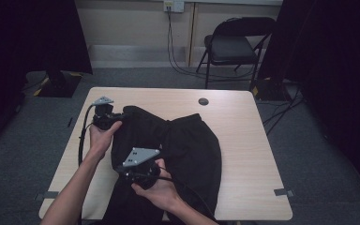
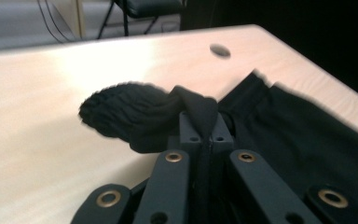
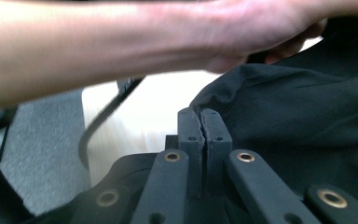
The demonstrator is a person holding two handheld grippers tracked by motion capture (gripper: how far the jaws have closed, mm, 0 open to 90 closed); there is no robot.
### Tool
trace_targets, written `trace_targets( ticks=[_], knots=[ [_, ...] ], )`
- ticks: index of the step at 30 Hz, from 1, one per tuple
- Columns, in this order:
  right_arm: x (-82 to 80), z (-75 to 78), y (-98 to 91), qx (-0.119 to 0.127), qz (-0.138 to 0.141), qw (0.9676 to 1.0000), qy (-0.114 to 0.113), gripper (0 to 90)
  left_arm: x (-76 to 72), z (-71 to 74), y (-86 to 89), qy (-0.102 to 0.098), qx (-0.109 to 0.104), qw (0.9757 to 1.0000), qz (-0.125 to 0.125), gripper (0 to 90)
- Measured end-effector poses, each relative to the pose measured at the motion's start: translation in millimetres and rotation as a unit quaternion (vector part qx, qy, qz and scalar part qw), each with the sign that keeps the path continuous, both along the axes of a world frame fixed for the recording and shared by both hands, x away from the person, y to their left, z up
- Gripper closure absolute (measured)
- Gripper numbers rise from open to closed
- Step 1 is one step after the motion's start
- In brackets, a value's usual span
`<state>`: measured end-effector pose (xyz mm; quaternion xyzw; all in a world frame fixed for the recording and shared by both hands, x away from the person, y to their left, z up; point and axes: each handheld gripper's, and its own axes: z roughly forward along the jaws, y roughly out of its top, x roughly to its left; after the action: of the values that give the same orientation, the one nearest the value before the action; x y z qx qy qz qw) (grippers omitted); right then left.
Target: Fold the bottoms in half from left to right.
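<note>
The left gripper [image 2: 204,122] has its 2 jaws pressed together on a bunched fold of the black shorts [image 1: 178,150], pinching what looks like the gathered, ribbed waistband at the edge nearest the table's left side. The right gripper [image 3: 204,122] also has its jaws closed tight; in its own view a thin edge of the dark cloth seems caught between them, though the seam is too narrow to be sure how much fabric is in there. In the high view the 2 grippers sit at separate points along the left side of the shorts, the left gripper [image 1: 107,116] farther up the table and the right gripper [image 1: 138,171] closer to the person, which suggests a 2-point hold meant for lifting or folding that side over. The shorts lie spread across the middle of the pale wood-grain table [image 1: 243,140], with their near part hanging over the front edge. The fabric is soft, matte and limp, creasing wherever it is pinched; the table is smooth and hard, with a small round hole [image 1: 203,101] near its far edge.
</note>
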<state>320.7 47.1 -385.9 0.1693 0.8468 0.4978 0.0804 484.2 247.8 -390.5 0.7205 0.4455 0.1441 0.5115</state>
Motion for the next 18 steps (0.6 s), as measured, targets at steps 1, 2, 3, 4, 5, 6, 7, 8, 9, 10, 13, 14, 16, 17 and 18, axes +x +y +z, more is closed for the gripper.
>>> trace_targets(
  ticks=[1, 2, 3, 4, 5, 6, 7, 8, 9, 10, 13, 14, 16, 17, 18],
  knots=[
    [1.4, 9.1, -0.6, 0.008, 0.0, 1.0, -0.006, 87.8, 0.0, 6.0, 1.8, -0.007, 0.002, 1.0, 0.005, 88.8],
    [3.8, 22.7, -1.0, 0.019, 0.002, 0.9997, -0.015, 87.8, 1.0, 16.0, 6.6, -0.014, -0.001, 0.9998, 0.014, 88.8],
    [3.8, 22.7, -1.0, 0.019, 0.002, 0.9997, -0.015, 87.8, 1.0, 16.0, 6.6, -0.014, -0.001, 0.9998, 0.014, 88.8],
    [5.2, 35.3, -0.1, 0.029, 0.002, 0.9993, -0.025, 87.9, 1.4, 25.9, 10.7, -0.02, -0.004, 0.9996, 0.018, 88.8],
    [5.2, 35.3, -0.1, 0.029, 0.002, 0.9993, -0.025, 87.9, 1.4, 25.9, 10.7, -0.02, -0.004, 0.9996, 0.018, 88.8],
    [5.9, 46.8, 1.0, 0.04, 0.005, 0.9987, -0.03, 87.8, 0.8, 35.6, 14.8, -0.029, -0.004, 0.9993, 0.022, 88.8],
    [5.9, 46.8, 1.0, 0.04, 0.005, 0.9987, -0.03, 87.8, 0.8, 35.6, 14.8, -0.029, -0.004, 0.9993, 0.022, 88.8],
    [6.2, 52.3, 1.7, 0.044, 0.007, 0.9984, -0.035, 87.8, 0.6, 40.3, 16.5, -0.032, -0.004, 0.9992, 0.024, 88.8],
    [6.3, 57.6, 2.4, 0.049, 0.008, 0.998, -0.039, 87.9, 0.1, 45.3, 18.0, -0.034, -0.005, 0.999, 0.028, 88.8],
    [6.5, 69.0, 4.0, 0.056, 0.011, 0.9973, -0.046, 87.9, -0.3, 50.8, 19.8, -0.039, -0.004, 0.9989, 0.028, 88.8],
    [5.4, 82.4, 5.0, 0.063, 0.016, 0.996, -0.061, 87.8, -3.0, 69.2, 24.7, -0.054, -0.014, 0.9979, 0.034, 88.8],
    [3.7, 96.7, 5.1, 0.082, 0.018, 0.9941, -0.07, 88.0, -5.4, 82.5, 27.3, -0.066, -0.01, 0.997, 0.039, 88.8],
    [2.3, 105.9, 4.9, 0.094, 0.019, 0.9924, -0.078, 87.9, -7.9, 89.7, 28.1, -0.074, -0.006, 0.9963, 0.043, 88.8],
    [2.3, 106.4, 4.6, 0.096, 0.02, 0.9921, -0.079, 87.9, -9.0, 90.4, 28.0, -0.077, 0.008, 0.996, 0.045, 88.8],
    [2.7, 103.7, 3.1, 0.097, 0.02, 0.9921, -0.078, 87.9, -8.7, 87.3, 28.0, -0.073, 0.011, 0.9962, 0.046, 88.7]
  ],
)
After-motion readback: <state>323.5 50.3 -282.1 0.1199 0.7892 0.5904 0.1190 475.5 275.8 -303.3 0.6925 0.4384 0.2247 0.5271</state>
